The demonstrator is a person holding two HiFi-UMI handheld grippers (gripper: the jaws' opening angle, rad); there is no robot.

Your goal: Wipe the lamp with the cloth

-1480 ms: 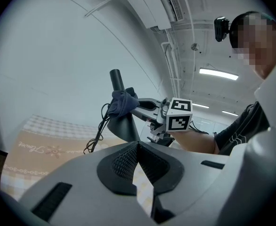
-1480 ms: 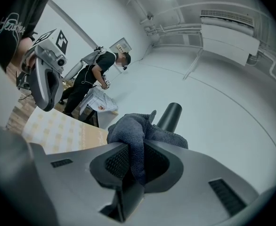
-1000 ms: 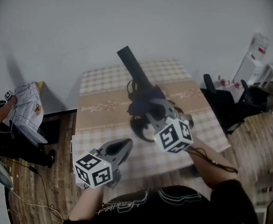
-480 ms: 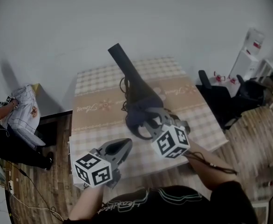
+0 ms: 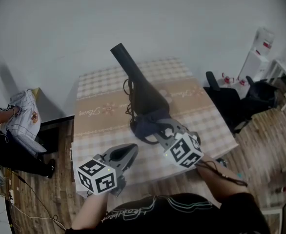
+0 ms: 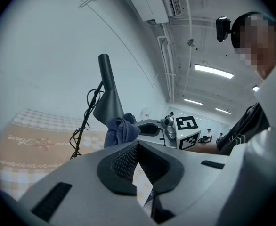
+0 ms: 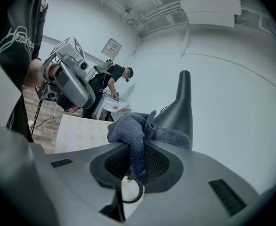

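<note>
Grey left tongs (image 6: pixel 139 161): pressed together at the tips, nothing between them; held low and nearest the body, over the near edge of the tabletop, well short of the lamp.
Right tongs (image 7: pixel 133 161): pinching a fold of the cloth; held ahead of the left tongs (image 5: pixel 130 153) and to their right, with the marker cube trailing toward the person's arm.
Cloth (image 7: pixel 133 135): blue-grey, bunched; it spills over the tips of the right tongs (image 5: pixel 152 125) and sits against the wide lower part of the lamp.
Lamp (image 5: pixel 143 94): dark grey and cone-shaped, directly beyond the right tongs; the wide end is by the cloth, the narrow neck rises up and away, tilted.
Cable (image 6: pixel 84 121): black, looped, hanging down the lamp's left side as seen from the left tongs.
Tabletop (image 5: pixel 99 116): checked covering with a beige flowered band, under and beyond both tongs.
Person (image 5: pixel 1 130): standing on the wooden floor (image 5: pixel 45 189), far left of the left tongs.
Chair (image 5: pixel 226 99): black, far right of the right tongs.
</note>
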